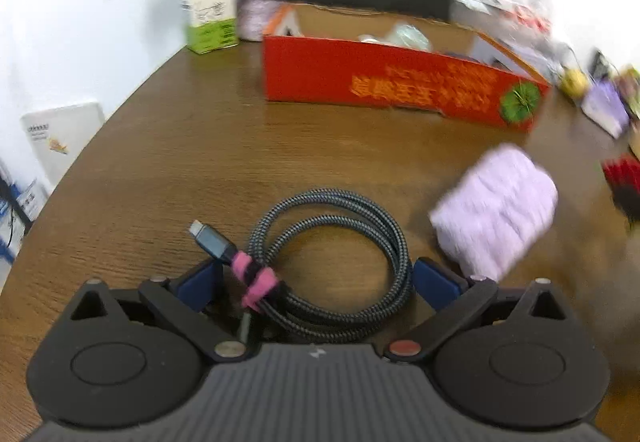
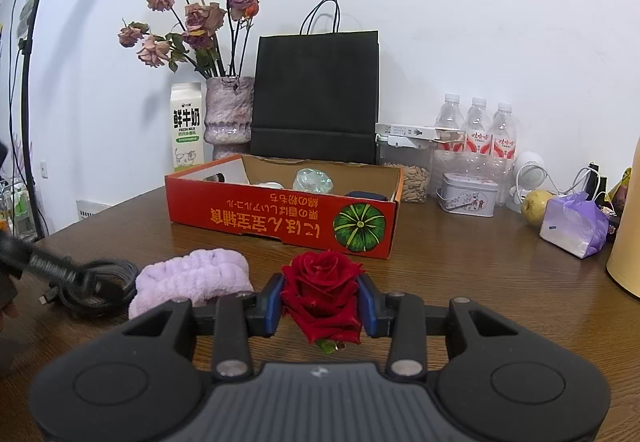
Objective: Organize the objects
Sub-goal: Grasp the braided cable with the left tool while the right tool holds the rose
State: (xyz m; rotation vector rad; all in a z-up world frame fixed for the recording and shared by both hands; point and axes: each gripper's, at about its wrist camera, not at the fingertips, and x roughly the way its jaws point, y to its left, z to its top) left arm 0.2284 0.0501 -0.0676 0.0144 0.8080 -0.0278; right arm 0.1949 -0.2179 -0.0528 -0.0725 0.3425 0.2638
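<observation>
In the left wrist view my left gripper (image 1: pixel 316 278) is open, its blue pads either side of a coiled braided cable (image 1: pixel 336 258) tied with a pink strap, lying on the wooden table (image 1: pixel 180 162). A lilac towel roll (image 1: pixel 496 210) lies to its right. In the right wrist view my right gripper (image 2: pixel 322 302) is shut on a red rose (image 2: pixel 322 290), just above the table. The towel roll (image 2: pixel 192 278) and the cable (image 2: pixel 100 284) lie to its left. A red cardboard box (image 2: pixel 280 214) with several items inside stands behind.
At the back stand a milk carton (image 2: pixel 186 130), a vase of dried roses (image 2: pixel 228 114), a black paper bag (image 2: pixel 316 98), water bottles (image 2: pixel 476 126), a seed jar (image 2: pixel 408 170), a tin (image 2: pixel 468 194), a yellow fruit (image 2: pixel 536 208) and a purple packet (image 2: pixel 572 226).
</observation>
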